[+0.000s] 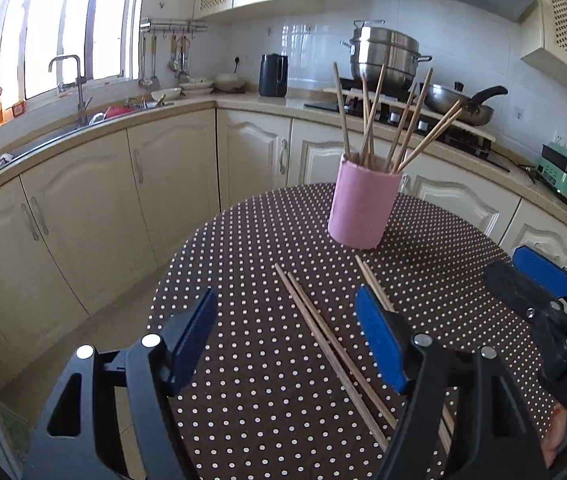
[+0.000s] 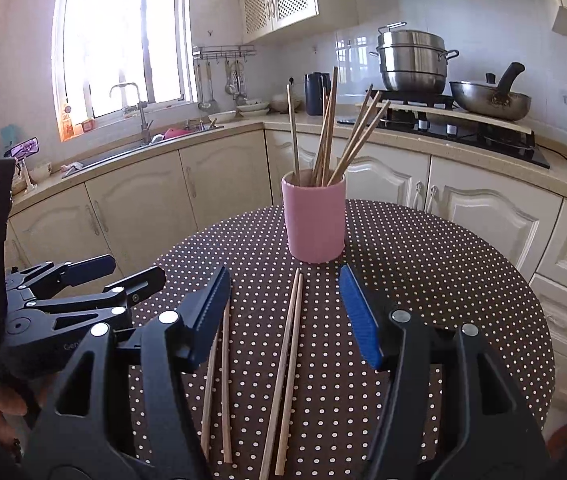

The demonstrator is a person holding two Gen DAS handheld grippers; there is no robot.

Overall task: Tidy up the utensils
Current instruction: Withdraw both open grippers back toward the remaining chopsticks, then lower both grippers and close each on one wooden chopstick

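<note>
Cream kitchen cabinets ring the round polka-dot-clothed desk (image 2: 423, 264), where both the left gripper (image 1: 283, 344) and right gripper (image 2: 283, 308) hover spread over loose wooden chopstick pairs (image 2: 287, 360), likely bound for the pink cylindrical holder (image 2: 315, 220) nearby.

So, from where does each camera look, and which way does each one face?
Left wrist: it sits on the left gripper, looks forward over the dotted table at the pink cup of chopsticks; its open jaws show, and the right gripper at right.
Right wrist: it sits on the right gripper, faces the same pink cup; its open jaws show, and the left gripper at left.
Shared: cup, two chopstick pairs lying on the table, steamer pot, sink faucet.
</note>
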